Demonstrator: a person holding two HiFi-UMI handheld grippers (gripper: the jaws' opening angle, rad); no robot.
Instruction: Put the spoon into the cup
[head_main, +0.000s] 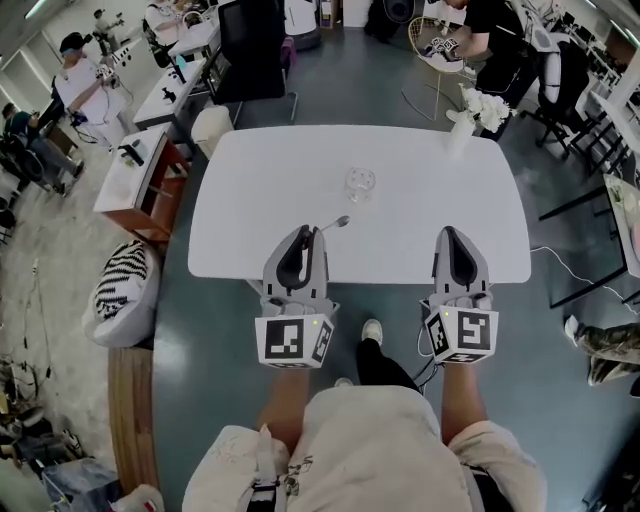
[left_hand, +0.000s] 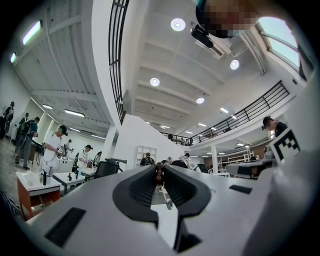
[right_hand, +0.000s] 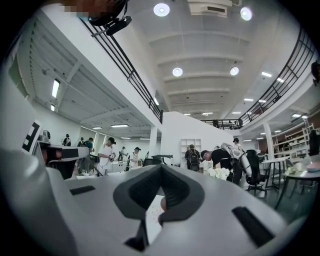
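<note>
Jaws of left gripper (head_main: 307, 233) pinch the spoon (head_main: 338, 223) — right gripper (head_main: 449, 233) jaws closed, empty; cup (head_main: 360, 184) beyond.

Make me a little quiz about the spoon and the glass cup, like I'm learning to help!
1. True or false: the spoon is already inside the cup.
2. Which one holds the spoon? A) the left gripper B) the right gripper C) neither
3. What stands at the far right corner of the table, beyond the right gripper?

Key
1. False. The spoon is short of the cup and the cup looks empty.
2. A. The left gripper's jaws are closed on the spoon's handle. The right gripper's jaws are together with nothing between them.
3. White flowers.
</note>
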